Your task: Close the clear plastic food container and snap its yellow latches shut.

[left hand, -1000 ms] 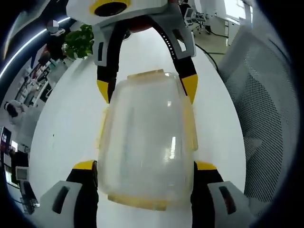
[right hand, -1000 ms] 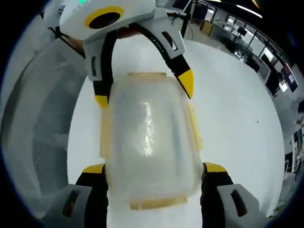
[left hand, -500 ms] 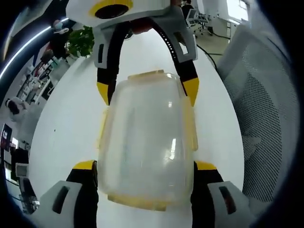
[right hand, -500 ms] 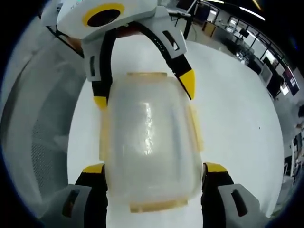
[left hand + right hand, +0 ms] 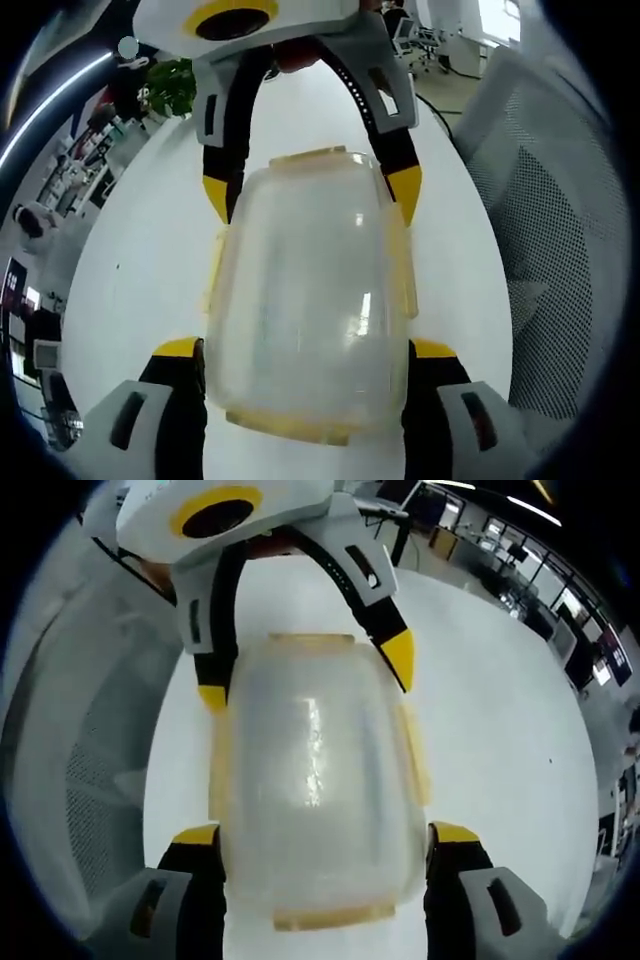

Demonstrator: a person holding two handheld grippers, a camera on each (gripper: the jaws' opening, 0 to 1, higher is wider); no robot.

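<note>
The clear food container (image 5: 305, 320) is sitting on the white table (image 5: 130, 270), gripped at opposite ends: the left tongs (image 5: 305, 350) and the right tongs (image 5: 325, 835) are each spread wide, jaws pressing its sides. Its lid is lying on top — yellow latches (image 5: 413, 765) are flaring outward, seemingly unsnapped. Uneven squeezing could be skewing the lid or sliding the box, leaving the latches missing their catches. The left gripper view is showing a potted plant (image 5: 168, 85) beyond the opposite tongs (image 5: 310, 195); the right gripper view is showing distant office desks (image 5: 520, 590) instead.
</note>
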